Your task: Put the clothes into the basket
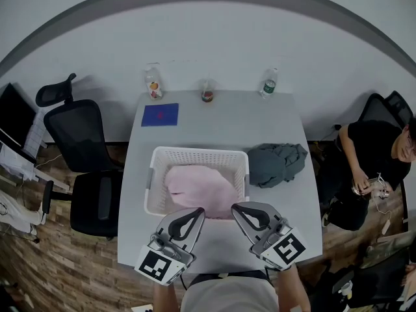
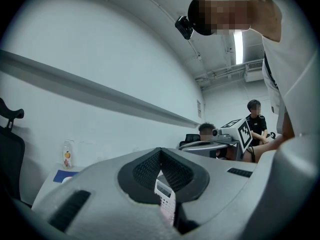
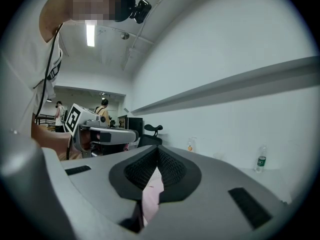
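Pointing level, side by side — left gripper point(image 1: 199, 210), right gripper point(image 1: 234, 207) — jaws closed, tips at pink garment point(image 1: 195, 184).

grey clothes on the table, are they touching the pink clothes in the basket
Apart. Head view: the pink clothes lie inside the basket, the grey clothes on the table outside it, with the basket's right wall between them.

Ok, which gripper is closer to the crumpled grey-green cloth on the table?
Right. The right gripper is in front of the crumpled grey-green cloth, a little to its left. The left gripper is farther left, in front of the white plastic basket.
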`<state>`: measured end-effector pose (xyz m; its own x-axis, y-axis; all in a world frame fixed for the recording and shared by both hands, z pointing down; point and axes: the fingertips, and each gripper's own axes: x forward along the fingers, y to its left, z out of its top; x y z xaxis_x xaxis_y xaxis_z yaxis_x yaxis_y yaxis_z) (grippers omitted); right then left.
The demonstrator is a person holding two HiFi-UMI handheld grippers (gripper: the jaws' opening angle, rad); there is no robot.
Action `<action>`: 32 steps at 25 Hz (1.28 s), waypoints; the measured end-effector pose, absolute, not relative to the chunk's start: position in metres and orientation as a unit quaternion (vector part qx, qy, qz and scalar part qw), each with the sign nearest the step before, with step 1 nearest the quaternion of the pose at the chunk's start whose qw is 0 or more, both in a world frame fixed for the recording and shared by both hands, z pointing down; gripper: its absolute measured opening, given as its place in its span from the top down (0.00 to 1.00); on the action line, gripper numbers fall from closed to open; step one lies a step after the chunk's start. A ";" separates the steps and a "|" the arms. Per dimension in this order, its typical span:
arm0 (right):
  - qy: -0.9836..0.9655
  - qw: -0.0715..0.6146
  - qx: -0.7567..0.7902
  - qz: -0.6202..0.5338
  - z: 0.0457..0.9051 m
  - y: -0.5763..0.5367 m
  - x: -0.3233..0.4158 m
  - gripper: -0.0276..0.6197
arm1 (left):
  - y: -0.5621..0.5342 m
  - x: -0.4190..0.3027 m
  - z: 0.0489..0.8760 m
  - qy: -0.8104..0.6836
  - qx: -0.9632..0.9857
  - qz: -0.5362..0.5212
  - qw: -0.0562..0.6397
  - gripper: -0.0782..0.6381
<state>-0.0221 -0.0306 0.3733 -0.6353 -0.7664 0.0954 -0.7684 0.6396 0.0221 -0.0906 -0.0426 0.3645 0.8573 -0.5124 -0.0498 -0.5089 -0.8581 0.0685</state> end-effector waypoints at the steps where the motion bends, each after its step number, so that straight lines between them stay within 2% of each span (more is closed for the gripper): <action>1: -0.903 0.051 0.426 0.014 0.374 -0.029 -0.022 0.95 | -0.041 -0.090 0.364 -0.264 0.964 -0.032 0.028 0.88; 17: -0.876 0.048 0.481 0.005 0.365 0.004 -0.014 0.95 | -0.011 -0.081 0.359 -0.206 0.978 -0.009 0.024 0.88; 32: -0.819 0.086 0.567 0.015 0.375 0.014 0.078 0.93 | -0.010 0.005 0.358 -0.124 0.992 0.020 0.009 0.88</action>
